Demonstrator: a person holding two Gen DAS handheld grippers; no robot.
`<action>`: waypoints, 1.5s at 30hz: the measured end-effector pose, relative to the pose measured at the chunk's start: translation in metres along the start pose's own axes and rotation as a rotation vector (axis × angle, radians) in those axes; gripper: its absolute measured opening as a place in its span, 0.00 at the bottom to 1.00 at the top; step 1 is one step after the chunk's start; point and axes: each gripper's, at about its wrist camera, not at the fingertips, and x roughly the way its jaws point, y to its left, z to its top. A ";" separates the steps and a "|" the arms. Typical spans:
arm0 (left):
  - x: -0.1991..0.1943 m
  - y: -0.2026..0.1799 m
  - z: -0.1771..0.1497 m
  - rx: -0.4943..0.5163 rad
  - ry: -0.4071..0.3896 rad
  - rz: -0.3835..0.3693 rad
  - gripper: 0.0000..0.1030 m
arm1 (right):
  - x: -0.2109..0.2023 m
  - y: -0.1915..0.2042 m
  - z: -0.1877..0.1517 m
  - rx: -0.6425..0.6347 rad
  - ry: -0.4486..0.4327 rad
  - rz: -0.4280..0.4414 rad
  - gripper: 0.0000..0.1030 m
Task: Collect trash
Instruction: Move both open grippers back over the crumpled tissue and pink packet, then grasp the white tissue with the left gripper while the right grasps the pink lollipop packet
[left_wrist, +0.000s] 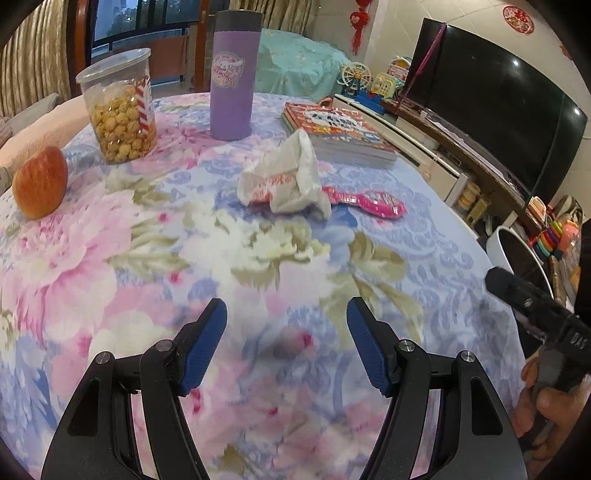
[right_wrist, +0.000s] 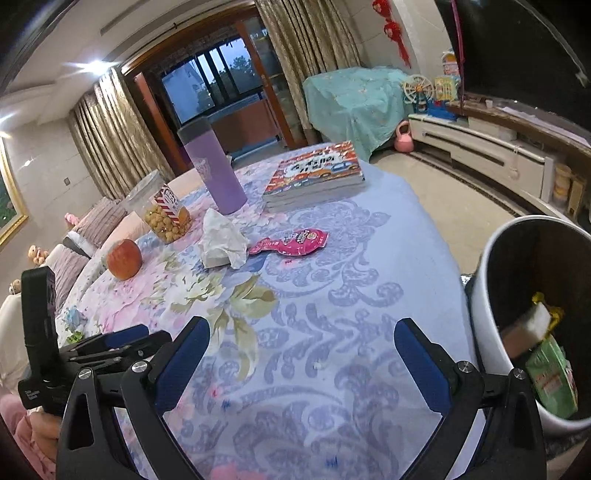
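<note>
Left tool (left_wrist: 287, 314): blue pads apart, nothing between them, held above the desk (left_wrist: 258, 258). Right tool (right_wrist: 302, 339): pads wide apart, empty, also over the desk. Desk covered by a floral cloth, pink and blue with pale beige leaves.

Landmark: crumpled white wrapper (left_wrist: 284, 177), lying on the cloth near the middle of the desk, ahead of both tools and well apart from them. In the right wrist view the same wrapper (right_wrist: 223, 240) sits ahead and left of the open pads.

Pink flat packet (left_wrist: 369, 201) touches the wrapper's right side; part of it runs under the wrapper. Apple (left_wrist: 40, 181) lies far to the wrapper's left. Clear jar of popcorn (left_wrist: 120, 107) stands behind and left of the wrapper. Purple tumbler (left_wrist: 233, 74) stands upright behind the wrapper. Stack of books (left_wrist: 340, 134) lies behind and right of the wrapper, close to it.

White bin (right_wrist: 517, 325) stands on the floor beside the desk's right edge, well apart from the wrapper; it holds a green packet (right_wrist: 552, 380) and other scraps.

Room beyond the wrapper: TV (left_wrist: 491, 99) on a low cabinet with toys at right, a teal-draped piece of furniture (left_wrist: 295, 62), gold curtains (right_wrist: 103, 140), and a dark window (right_wrist: 218, 81).
</note>
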 end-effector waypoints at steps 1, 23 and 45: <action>0.002 0.000 0.004 -0.001 -0.003 -0.001 0.67 | 0.003 -0.001 0.001 0.002 0.007 -0.001 0.98; 0.075 -0.011 0.071 0.095 -0.005 -0.044 0.11 | 0.057 -0.016 0.033 0.019 0.067 0.004 0.98; -0.011 0.048 -0.036 -0.156 0.029 -0.108 0.08 | 0.137 0.019 0.060 -0.275 0.190 -0.063 0.53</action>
